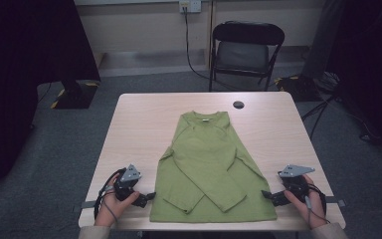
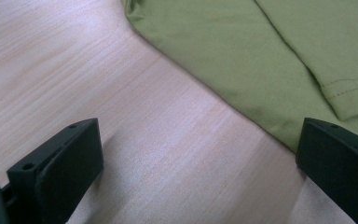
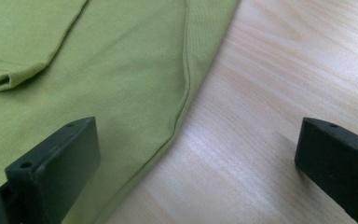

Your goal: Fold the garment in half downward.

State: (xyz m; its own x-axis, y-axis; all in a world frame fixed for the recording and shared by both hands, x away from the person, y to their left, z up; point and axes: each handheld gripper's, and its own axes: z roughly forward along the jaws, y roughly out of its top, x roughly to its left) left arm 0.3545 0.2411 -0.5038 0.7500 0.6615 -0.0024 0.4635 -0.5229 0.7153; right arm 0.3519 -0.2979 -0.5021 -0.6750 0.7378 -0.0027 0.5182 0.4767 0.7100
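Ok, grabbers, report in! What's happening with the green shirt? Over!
Left gripper open, right gripper open, both at the bottom corners. Green shirt flat on table, sleeves crossed, not gripped. Nothing in the way.

No readable text, label or number appears anywhere.

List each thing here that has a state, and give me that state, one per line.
Green shirt: flat on the table, both sleeves folded across the front, neck away from the person.
Left gripper: open, low at the shirt's bottom corner, holding nothing.
Right gripper: open, straddling the shirt's side edge, holding nothing.
Folding chair: unfolded, empty.
Wall socket: cable plugged in.
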